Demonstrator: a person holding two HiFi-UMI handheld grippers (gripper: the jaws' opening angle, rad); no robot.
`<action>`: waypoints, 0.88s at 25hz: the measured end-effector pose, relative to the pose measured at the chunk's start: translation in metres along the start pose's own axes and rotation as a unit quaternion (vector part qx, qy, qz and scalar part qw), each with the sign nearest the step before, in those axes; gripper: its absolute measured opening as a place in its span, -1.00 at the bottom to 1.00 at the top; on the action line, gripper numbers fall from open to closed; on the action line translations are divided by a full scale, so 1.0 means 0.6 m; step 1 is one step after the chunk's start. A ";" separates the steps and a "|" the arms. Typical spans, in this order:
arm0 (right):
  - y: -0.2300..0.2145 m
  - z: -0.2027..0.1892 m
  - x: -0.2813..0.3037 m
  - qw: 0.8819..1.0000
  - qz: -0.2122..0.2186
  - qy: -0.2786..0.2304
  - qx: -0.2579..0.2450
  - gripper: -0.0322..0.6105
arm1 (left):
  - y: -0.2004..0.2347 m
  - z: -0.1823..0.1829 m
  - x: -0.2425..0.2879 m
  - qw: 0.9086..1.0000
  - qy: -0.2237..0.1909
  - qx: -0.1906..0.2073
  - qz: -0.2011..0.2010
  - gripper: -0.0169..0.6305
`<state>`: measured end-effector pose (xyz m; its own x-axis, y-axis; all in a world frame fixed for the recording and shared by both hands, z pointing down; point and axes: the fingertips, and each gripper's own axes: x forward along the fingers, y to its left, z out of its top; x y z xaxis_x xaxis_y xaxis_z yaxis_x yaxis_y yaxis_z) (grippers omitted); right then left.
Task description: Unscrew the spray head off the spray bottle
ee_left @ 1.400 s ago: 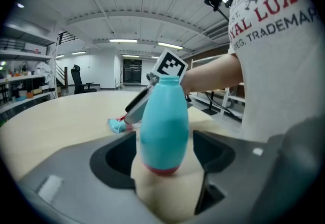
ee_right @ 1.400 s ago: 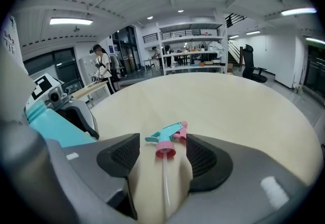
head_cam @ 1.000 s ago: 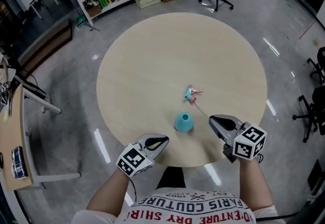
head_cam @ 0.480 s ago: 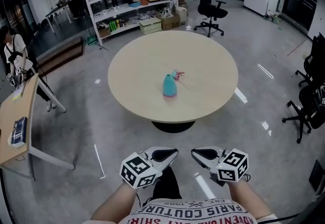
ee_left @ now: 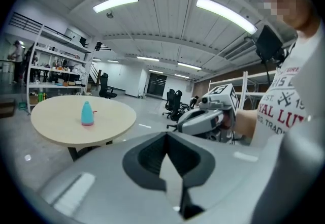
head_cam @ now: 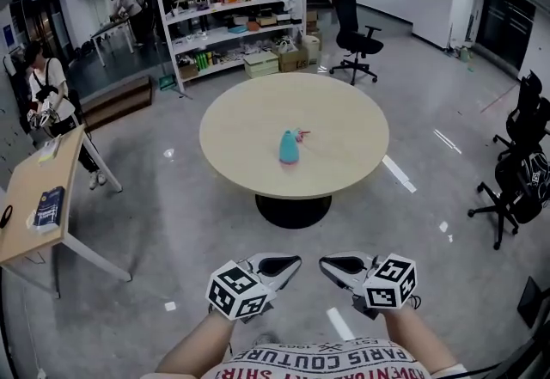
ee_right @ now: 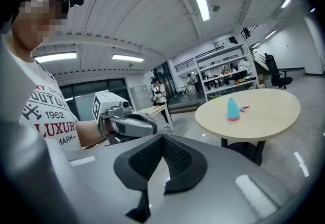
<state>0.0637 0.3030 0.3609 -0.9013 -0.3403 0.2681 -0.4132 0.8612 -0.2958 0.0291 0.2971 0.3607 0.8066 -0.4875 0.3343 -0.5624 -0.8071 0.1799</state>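
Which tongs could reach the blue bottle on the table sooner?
Left, but only just. The left tongs and right tongs are both shut, empty and far from the round table; the left lines up closer with the blue bottle.

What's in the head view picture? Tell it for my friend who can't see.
A blue bottle stands on a round table, far off across a grey floor. At the bottom of the picture, the left claw and right claw are side by side, both shut and empty.
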 end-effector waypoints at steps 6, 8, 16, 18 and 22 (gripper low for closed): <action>0.029 -0.002 -0.018 1.000 -0.009 -0.010 0.005 -0.90 | -0.036 -0.008 -0.016 1.000 -0.001 0.003 -0.004 -0.94; 0.035 -0.006 -0.022 1.000 -0.010 -0.009 0.006 -0.90 | -0.043 -0.011 -0.020 1.000 0.000 0.003 -0.002 -0.94; 0.051 0.000 -0.045 1.000 -0.011 -0.022 -0.008 -0.90 | -0.073 0.002 -0.023 1.000 -0.001 0.025 0.001 -0.94; 0.051 0.003 -0.052 1.000 -0.012 -0.026 -0.011 -0.90 | -0.080 0.004 -0.022 1.000 -0.001 0.030 0.000 -0.94; 0.051 0.001 -0.066 0.999 -0.013 -0.032 -0.011 -0.90 | -0.095 0.003 -0.015 0.999 0.005 0.036 -0.001 -0.94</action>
<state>0.0865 0.3423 0.3405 -0.8966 -0.3860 0.2169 -0.4350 0.8594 -0.2689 0.0541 0.3468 0.3456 0.8057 -0.4827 0.3432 -0.5458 -0.8301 0.1139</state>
